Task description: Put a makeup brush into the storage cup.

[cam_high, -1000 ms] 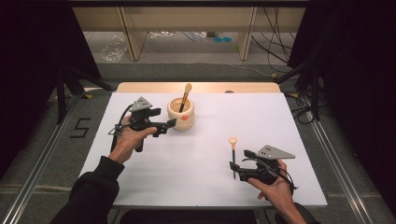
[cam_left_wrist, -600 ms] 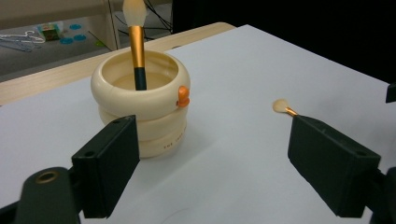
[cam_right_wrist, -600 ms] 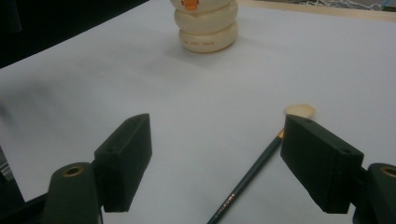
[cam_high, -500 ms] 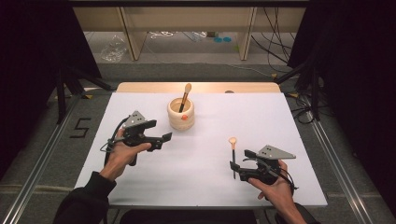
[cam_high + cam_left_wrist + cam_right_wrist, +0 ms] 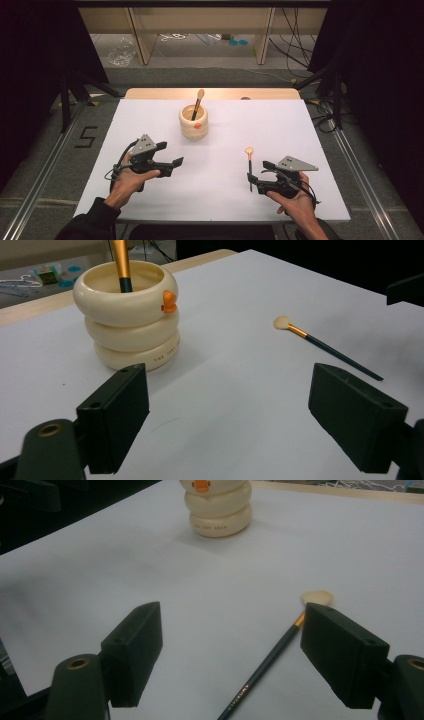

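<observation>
1. Jaws on both grippers stand wide apart w/ nothing between the pads.
2. Left gripper (image 5: 172, 162) is held low over the white surface (image 5: 150, 120), at its near-left part, jaws pointing toward the middle. Left hand (image 5: 131, 175) wraps the handle from below.
3. Right gripper (image 5: 256, 172) sits low at the near-right part of the surface, held by the right hand (image 5: 295, 200).
4. Makeup brush (image 5: 249, 165) lies flat on the surface, pale bristle head away from the person, dark handle toward them. It's just beside the right gripper's jaws, handle end near them; can't tell if touching. In right gripper view the brush (image 5: 272, 657) runs diagonally just inside the right-hand jaw, not clamped.
5. Cream holder (image 5: 193, 121), stacked-ring shape w/ a small orange duck on its rim, stands upright mid-surface, farther back. A second brush (image 5: 198, 102) stands in it, leaning, head up.
6. Left gripper view: holder (image 5: 132, 320) ahead and left of the jaws, loose brush (image 5: 320, 346) off to the right, well apart from the holder.
</observation>
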